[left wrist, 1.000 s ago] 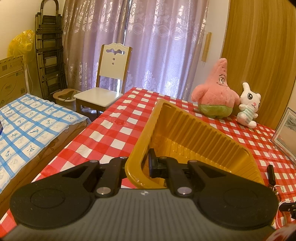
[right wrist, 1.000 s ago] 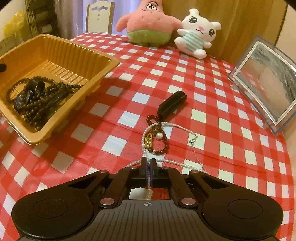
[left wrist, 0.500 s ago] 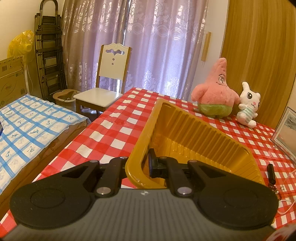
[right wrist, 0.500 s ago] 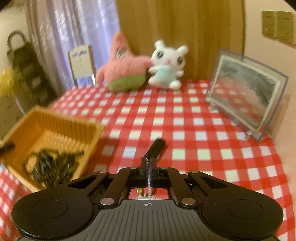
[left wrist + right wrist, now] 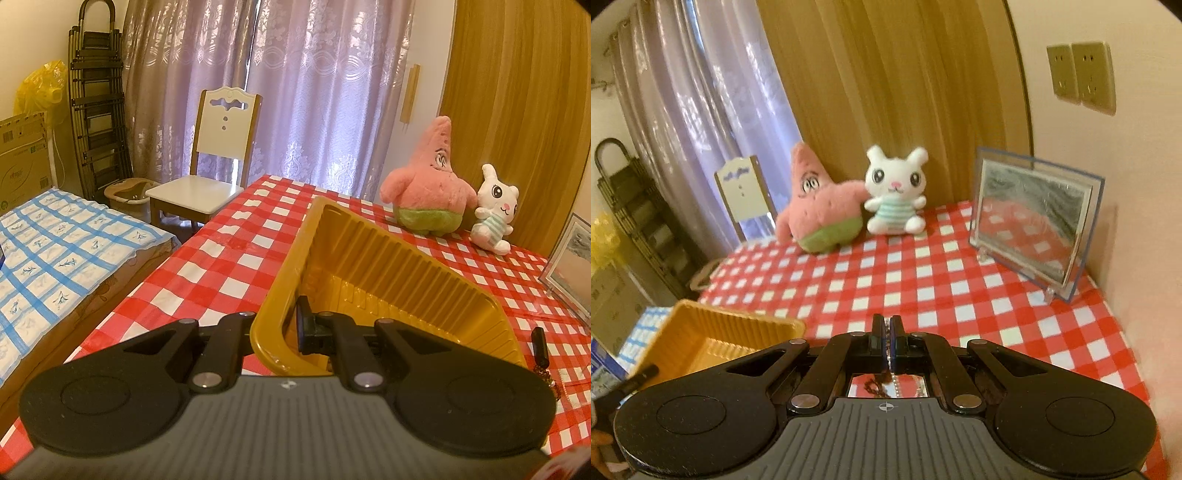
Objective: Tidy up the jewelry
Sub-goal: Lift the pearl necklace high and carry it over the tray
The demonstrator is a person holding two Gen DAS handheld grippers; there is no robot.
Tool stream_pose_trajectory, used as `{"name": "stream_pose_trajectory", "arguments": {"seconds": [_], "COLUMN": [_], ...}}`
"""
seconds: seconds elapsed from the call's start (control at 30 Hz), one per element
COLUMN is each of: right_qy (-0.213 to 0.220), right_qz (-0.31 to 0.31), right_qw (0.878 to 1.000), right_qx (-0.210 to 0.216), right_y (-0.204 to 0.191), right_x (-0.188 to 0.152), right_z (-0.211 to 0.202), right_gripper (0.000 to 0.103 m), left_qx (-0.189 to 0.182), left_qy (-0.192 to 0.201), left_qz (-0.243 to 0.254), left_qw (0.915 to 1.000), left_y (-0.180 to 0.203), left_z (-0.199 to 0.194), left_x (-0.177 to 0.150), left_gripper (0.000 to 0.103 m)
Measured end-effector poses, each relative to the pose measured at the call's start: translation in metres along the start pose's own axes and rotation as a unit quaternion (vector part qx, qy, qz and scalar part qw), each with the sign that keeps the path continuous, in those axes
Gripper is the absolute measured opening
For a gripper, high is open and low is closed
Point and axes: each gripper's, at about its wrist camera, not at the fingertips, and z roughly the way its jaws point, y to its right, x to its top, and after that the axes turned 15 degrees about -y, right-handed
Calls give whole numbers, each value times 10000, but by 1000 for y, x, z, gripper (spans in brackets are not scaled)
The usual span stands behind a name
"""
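My left gripper (image 5: 275,326) is shut on the near rim of the yellow plastic tray (image 5: 391,273), one finger inside the tray and one outside. The tray also shows at the lower left of the right wrist view (image 5: 701,336). My right gripper (image 5: 886,341) is shut on a white pearl necklace (image 5: 894,384), lifted above the table; the strand hangs below the fingers with a dark bead bracelet (image 5: 873,386) beside it. A small black case (image 5: 540,347) and a bit of jewelry lie on the cloth right of the tray.
The table has a red and white checked cloth (image 5: 923,280). A pink starfish plush (image 5: 823,214), a white bunny plush (image 5: 895,192) and a clear picture frame (image 5: 1034,225) stand at the back. A chair (image 5: 218,147) and a bed (image 5: 55,243) are left of the table.
My right gripper has risen from the table with the pearl necklace in it, and its view has tilted up toward the wall. The left gripper has held still on the tray rim.
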Motion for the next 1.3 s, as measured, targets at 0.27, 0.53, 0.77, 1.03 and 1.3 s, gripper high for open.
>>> {"name": "stream_pose_trajectory", "arguments": {"seconds": [0.27, 0.53, 0.77, 1.03, 1.3], "right_qy": [261, 357, 180, 94, -466], "right_qz": [-214, -650, -950, -1459, -1224], "right_qw": [9991, 9940, 9822, 9589, 9595], "right_qx": [238, 808, 1609, 2431, 2495], "right_y": [-20, -61, -109, -187, -198], "right_x": [14, 33, 49, 59, 37], "right_z": [-24, -28, -11, 24, 80], "right_gripper": [2, 2, 2, 2, 2], "left_qx": [-3, -39, -45, -45, -65], "left_qy": [1, 15, 22, 14, 13], "left_qz": [-4, -10, -5, 12, -5], "left_qw": [10000, 10000, 10000, 10000, 10000], "left_y": [0, 3, 3, 3, 3], "left_z": [0, 0, 1, 1, -1], "left_x": [0, 4, 4, 4, 2], "left_gripper": [9, 9, 9, 9, 9]}}
